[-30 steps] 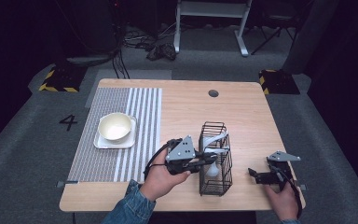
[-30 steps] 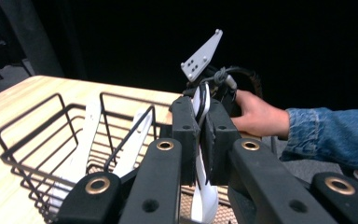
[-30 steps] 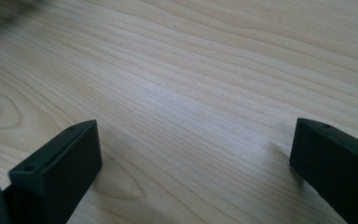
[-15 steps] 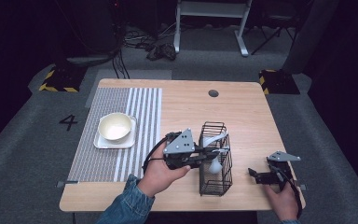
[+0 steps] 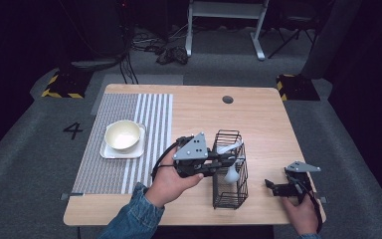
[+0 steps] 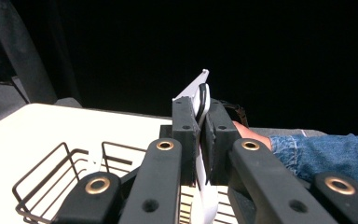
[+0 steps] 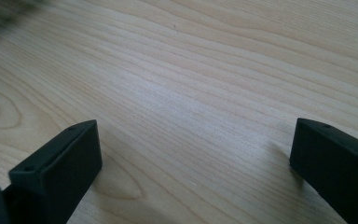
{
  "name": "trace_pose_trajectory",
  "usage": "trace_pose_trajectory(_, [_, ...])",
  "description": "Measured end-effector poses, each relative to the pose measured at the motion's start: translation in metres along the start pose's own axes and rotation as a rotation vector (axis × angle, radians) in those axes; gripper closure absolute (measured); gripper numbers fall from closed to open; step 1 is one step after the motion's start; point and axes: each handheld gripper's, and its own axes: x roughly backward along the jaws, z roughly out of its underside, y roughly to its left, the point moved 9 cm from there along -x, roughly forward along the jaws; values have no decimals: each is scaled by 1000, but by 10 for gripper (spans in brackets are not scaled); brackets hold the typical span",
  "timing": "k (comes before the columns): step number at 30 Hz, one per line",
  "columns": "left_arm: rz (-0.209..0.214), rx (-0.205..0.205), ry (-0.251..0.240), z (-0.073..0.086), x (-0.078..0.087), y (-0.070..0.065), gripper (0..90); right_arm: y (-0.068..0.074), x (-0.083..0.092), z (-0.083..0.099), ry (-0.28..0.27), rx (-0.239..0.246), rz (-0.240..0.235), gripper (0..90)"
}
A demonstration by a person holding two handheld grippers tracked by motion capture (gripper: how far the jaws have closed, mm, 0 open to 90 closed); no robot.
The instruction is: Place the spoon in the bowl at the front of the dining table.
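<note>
Wooden table (image 5: 258, 119), dark room around it. A striped placemat (image 5: 129, 134) covers the table's left part.

Black wire basket (image 5: 230, 172), tall and narrow, stands upright on the bare wood right of centre, near the front edge. Inside it: a white spoon (image 5: 230, 172), bowl end hanging down among the wires, handle rising toward the basket's top at its far end. A second pale piece shows near the rim at that far end; can't tell whether it is part of the same spoon or another utensil.

Left gripper (image 5: 226, 160) reaches in from the basket's left side, level with its top. Its jaws are clamped tight on the spoon: in the left gripper view the spoon (image 6: 200, 100) stands pinched edge-on between the two black pads, with the basket (image 6: 65, 172) wires below and to the left.

On the placemat, well apart from the basket: a square white plate (image 5: 108, 153) with a cream bowl (image 5: 123, 135) sitting on it. Bowl looks empty, pale inside.

Right gripper (image 5: 273, 186) rests low near the table's front right corner, right of the basket and not touching it. Its jaws stand wide apart, nothing between them but plain wood (image 7: 191, 93).
</note>
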Motion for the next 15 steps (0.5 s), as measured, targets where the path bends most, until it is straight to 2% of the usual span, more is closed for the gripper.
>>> trace_pose_trajectory(12, [-15,-10,-17,-12,13,3,849,0,0,0,0,0,0,20])
trace_pose_trajectory(15, [-31,-15,-18,-13,19,4,849,0,0,0,0,1,0,20])
